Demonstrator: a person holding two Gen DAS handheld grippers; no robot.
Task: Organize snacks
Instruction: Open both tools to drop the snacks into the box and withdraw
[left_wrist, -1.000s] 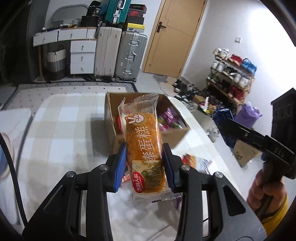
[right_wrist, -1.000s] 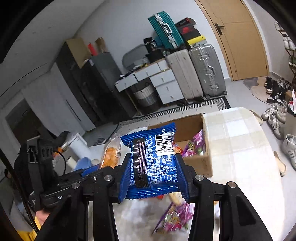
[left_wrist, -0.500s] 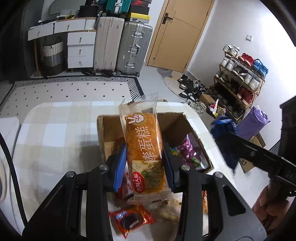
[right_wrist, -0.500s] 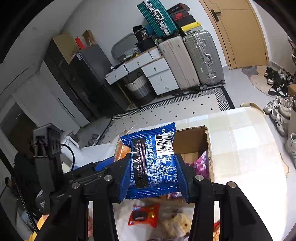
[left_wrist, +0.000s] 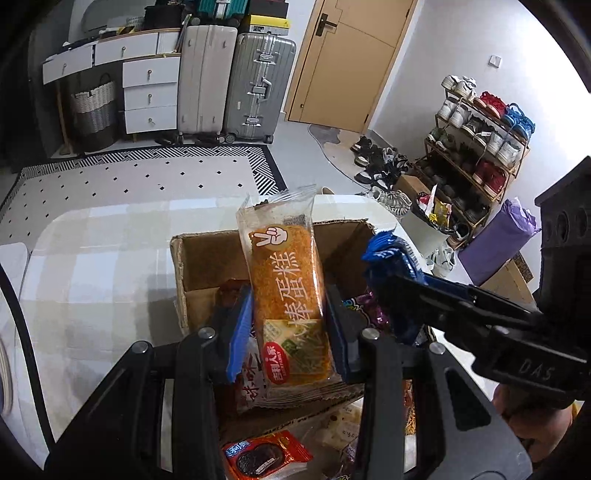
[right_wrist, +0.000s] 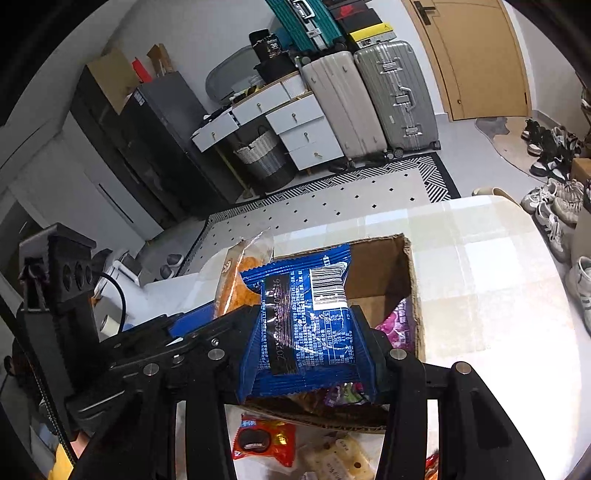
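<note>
My left gripper (left_wrist: 290, 325) is shut on an orange cake bar in a clear wrapper (left_wrist: 286, 288), held over the open cardboard box (left_wrist: 207, 258). The right gripper (right_wrist: 306, 339) is shut on a blue snack packet (right_wrist: 306, 325), also above the same box (right_wrist: 410, 280). From the left wrist view the right gripper (left_wrist: 399, 291) comes in from the right with the blue packet (left_wrist: 388, 251) over the box's right side. Purple and red snack packs (right_wrist: 393, 325) lie inside the box.
A red cookie pack (left_wrist: 264, 456) and pale biscuit packs (right_wrist: 343, 458) lie on the checked tablecloth (right_wrist: 480, 280) in front of the box. Suitcases (left_wrist: 258, 85), white drawers (left_wrist: 147, 92) and a shoe rack (left_wrist: 480, 147) stand in the room beyond the table.
Both grippers have moved forward and a little down, from before the box to over its opening. The packets stay gripped. The right gripper has drawn close beside the left.
</note>
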